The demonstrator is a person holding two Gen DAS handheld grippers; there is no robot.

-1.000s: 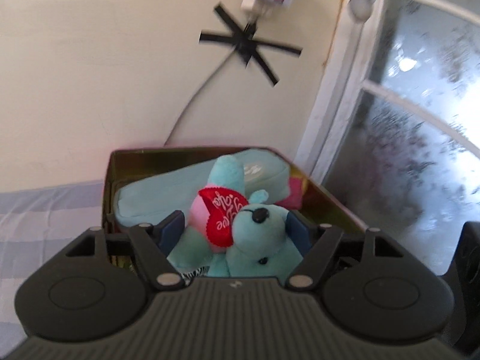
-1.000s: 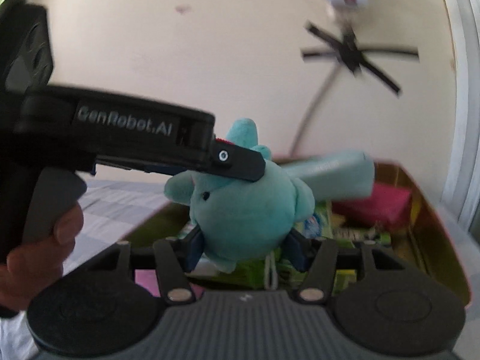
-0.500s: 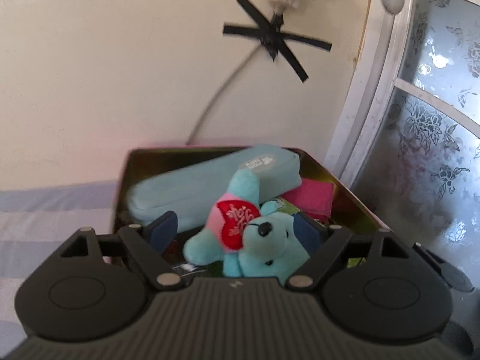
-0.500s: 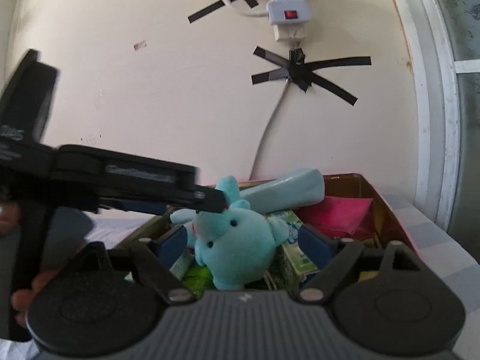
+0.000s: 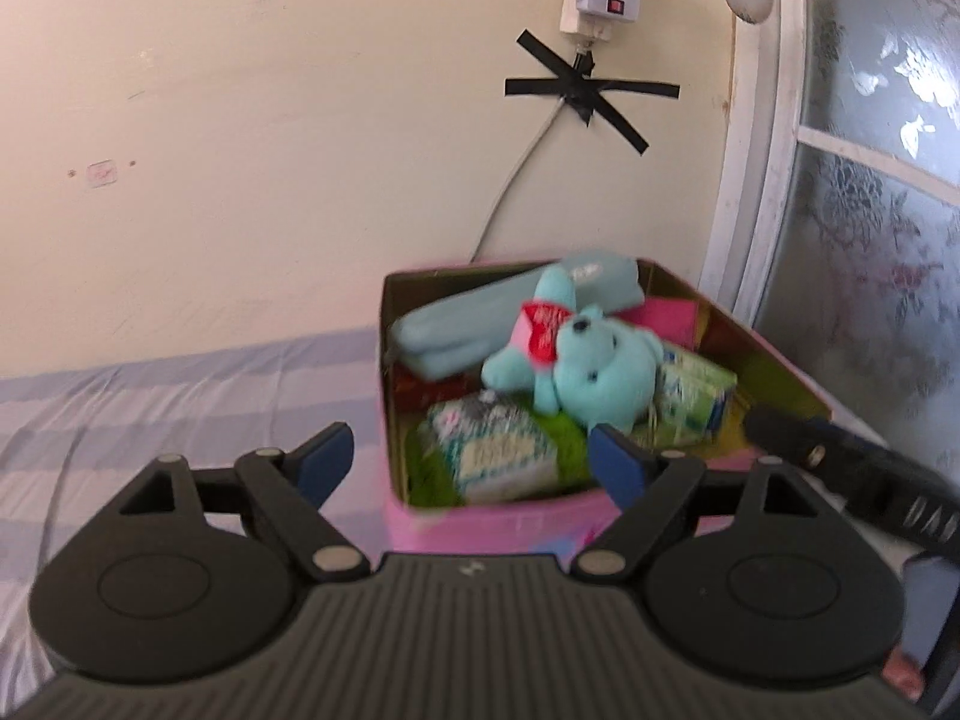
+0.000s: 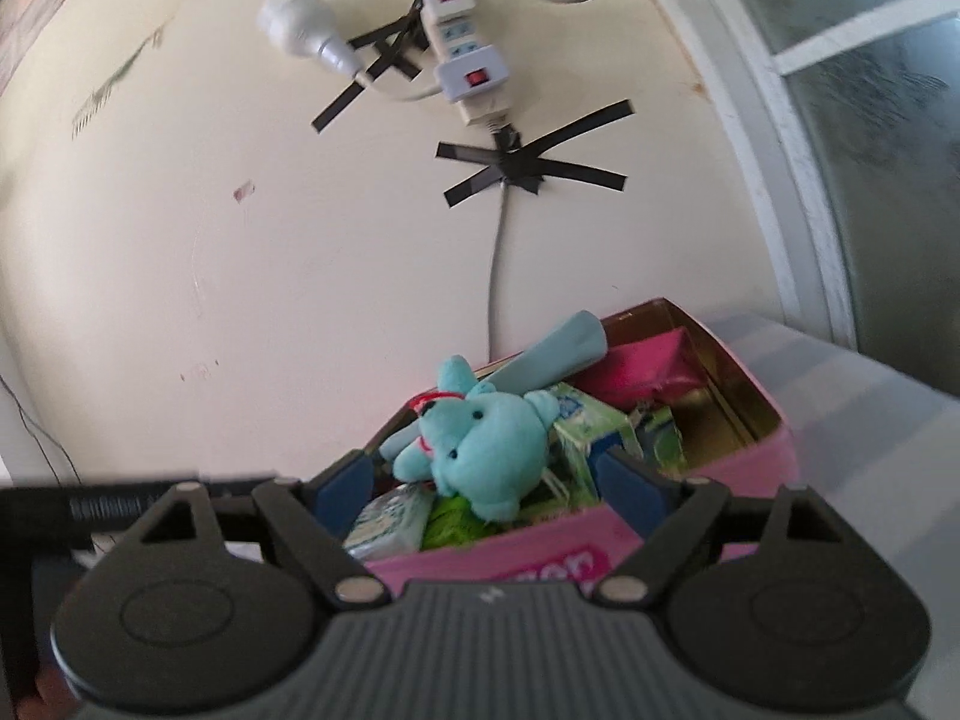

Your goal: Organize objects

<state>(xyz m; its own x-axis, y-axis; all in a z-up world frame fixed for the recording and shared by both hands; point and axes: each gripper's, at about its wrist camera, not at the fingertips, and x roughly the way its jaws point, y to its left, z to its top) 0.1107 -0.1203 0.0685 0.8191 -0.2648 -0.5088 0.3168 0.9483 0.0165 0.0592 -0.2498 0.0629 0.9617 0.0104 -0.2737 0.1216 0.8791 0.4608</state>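
Teal teddy bear – red heart on chest – lying atop clutter in pink box.

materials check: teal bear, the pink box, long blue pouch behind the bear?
Teal bear: plush fabric, fuzzy matte nap, soft rounded limbs.
Pink box: probably tin; the inner walls look shiny gold and reflective, the outside glossy printed pink. Could be foil-lined card.
Long blue pouch: soft cloth or similar, matte, sagging and creased; too blurred to be sure of the weave.

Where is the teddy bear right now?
In both views the teddy bear lies inside the pink box against the wall, on the green packets, its back against the blue pouch.
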